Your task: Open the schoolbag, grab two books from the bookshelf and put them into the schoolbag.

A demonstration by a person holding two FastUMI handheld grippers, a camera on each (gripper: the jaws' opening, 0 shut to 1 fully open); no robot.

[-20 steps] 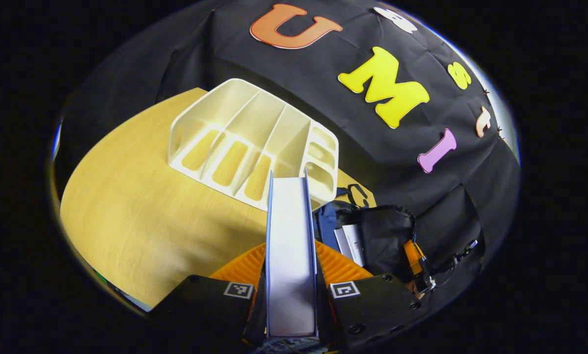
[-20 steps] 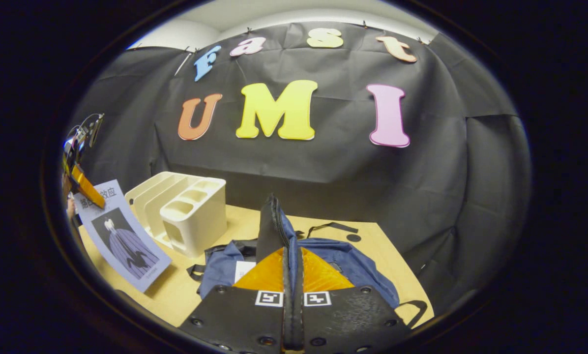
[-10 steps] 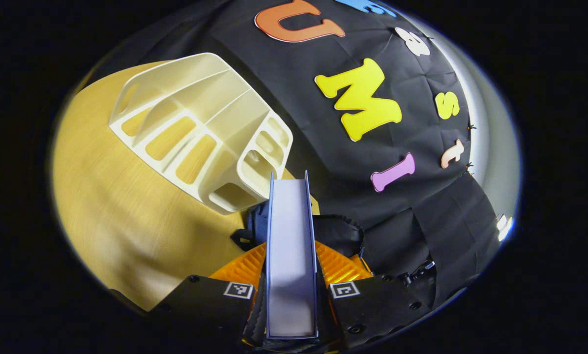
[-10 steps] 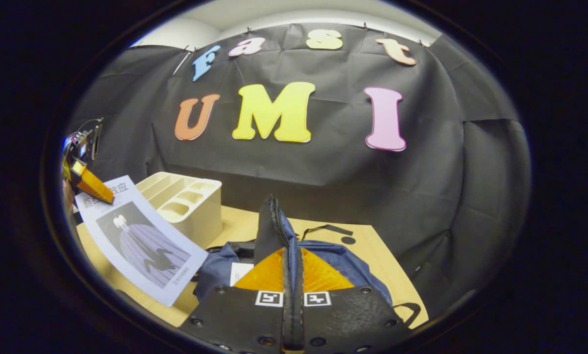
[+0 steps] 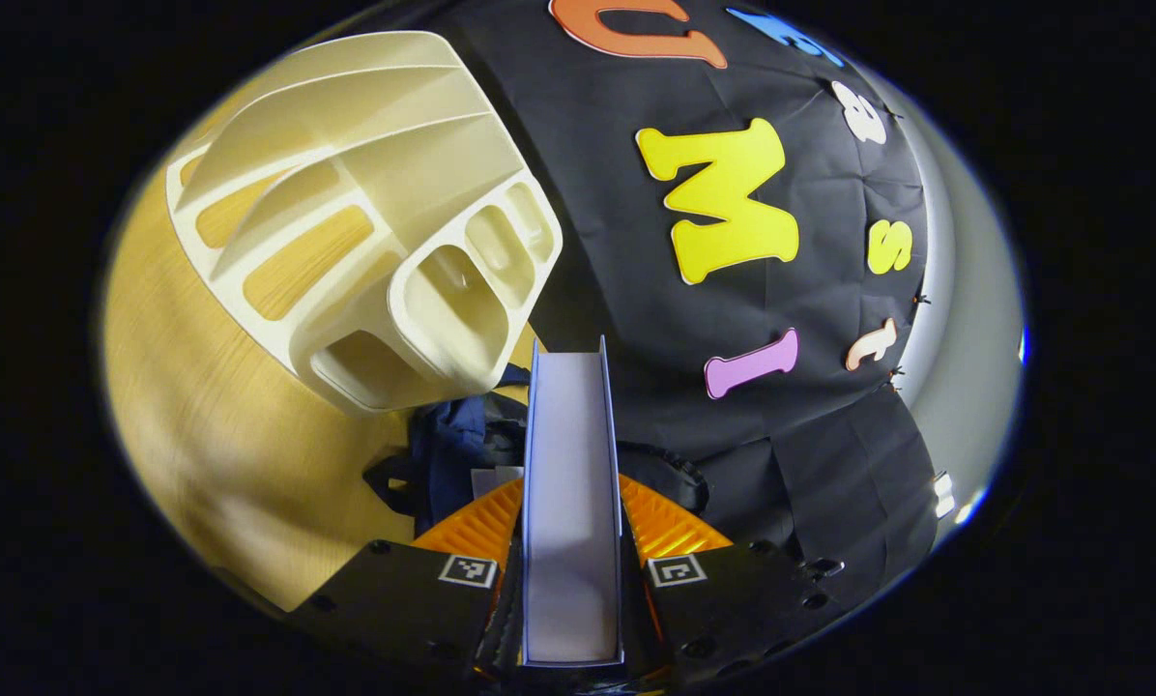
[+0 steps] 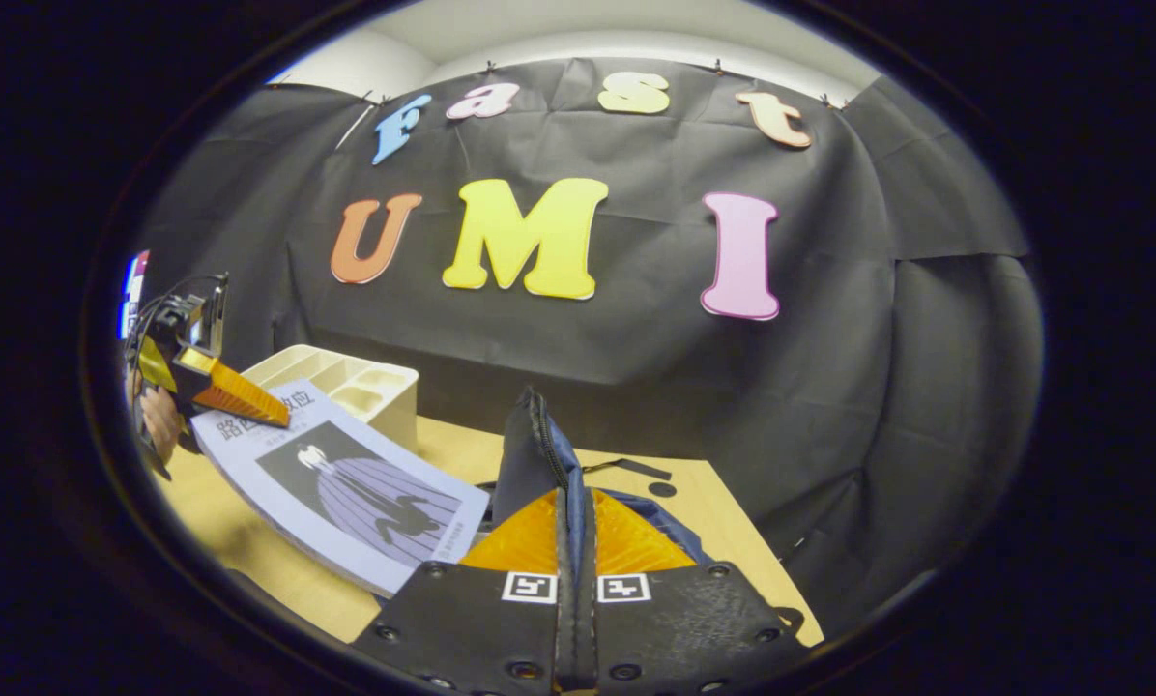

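Carrying the book [image 6: 346,488] clamped in your left claw [image 5: 572,541] toward the schoolbag [image 6: 539,464] on the desk [image 6: 443,445], you are risking its corner snagging the flap your right claw [image 6: 575,541] is pinching upright.

dim booth | even light | strong fisheye bending | edges soft

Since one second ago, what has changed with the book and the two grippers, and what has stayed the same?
The left gripper, still shut on the book, has carried it away from the bookshelf toward the schoolbag, tilting it flatter with its far end nearing the bag's opening. Nothing was let go. The right gripper still pinches the bag's flap and holds it up; the bookshelf has not moved on the table.
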